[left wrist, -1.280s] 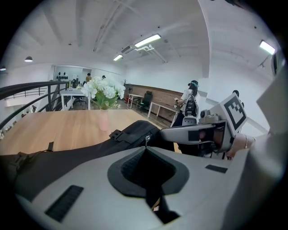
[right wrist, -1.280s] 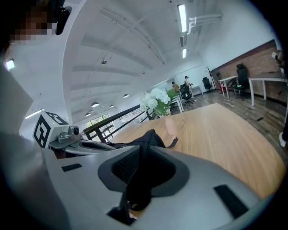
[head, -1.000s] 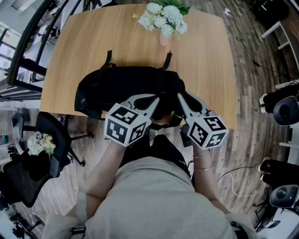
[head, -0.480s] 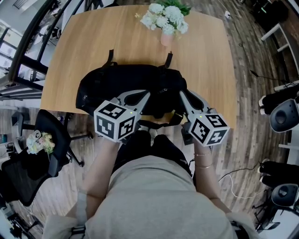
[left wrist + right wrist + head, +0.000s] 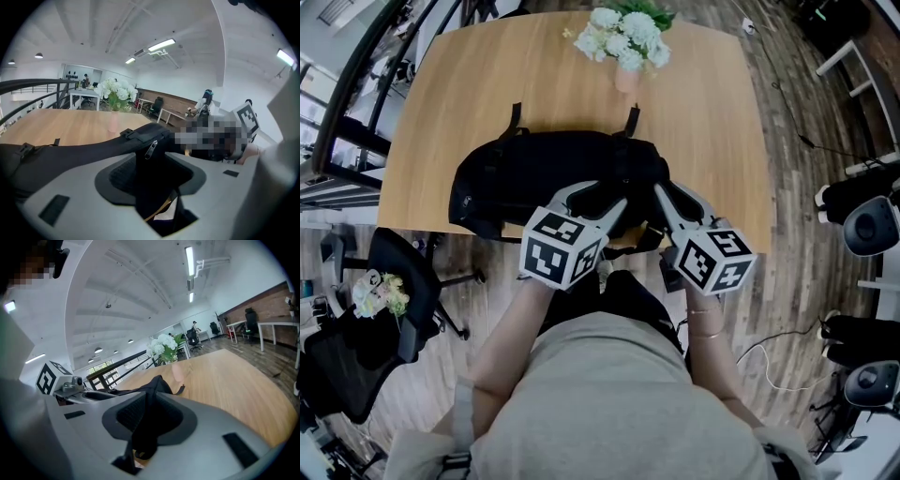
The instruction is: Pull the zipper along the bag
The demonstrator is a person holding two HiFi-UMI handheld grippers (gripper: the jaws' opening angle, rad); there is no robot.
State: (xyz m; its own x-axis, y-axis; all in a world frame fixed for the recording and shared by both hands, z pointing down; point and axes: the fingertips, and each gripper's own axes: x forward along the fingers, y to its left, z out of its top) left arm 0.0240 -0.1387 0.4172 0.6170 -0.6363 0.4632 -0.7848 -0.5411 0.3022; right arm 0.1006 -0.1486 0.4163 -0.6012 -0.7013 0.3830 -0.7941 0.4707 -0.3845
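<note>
The black bag (image 5: 553,173) lies slumped along the near edge of the wooden table (image 5: 534,75), long side running left to right — two short straps (image 5: 515,119) lie flat on its far side. A small metal zipper pull (image 5: 151,149) hangs tilted just below the bag's top ridge.

I am working in an open-plan office: my wooden table (image 5: 487,84) stands on a plank floor (image 5: 806,216), with a black swivel chair (image 5: 394,258) beside it. Further off are white desks (image 5: 276,326) with more office chairs (image 5: 251,317). Long strip lights (image 5: 161,45) hang from a high white ceiling, and a black railing (image 5: 117,364) runs alongside.
</note>
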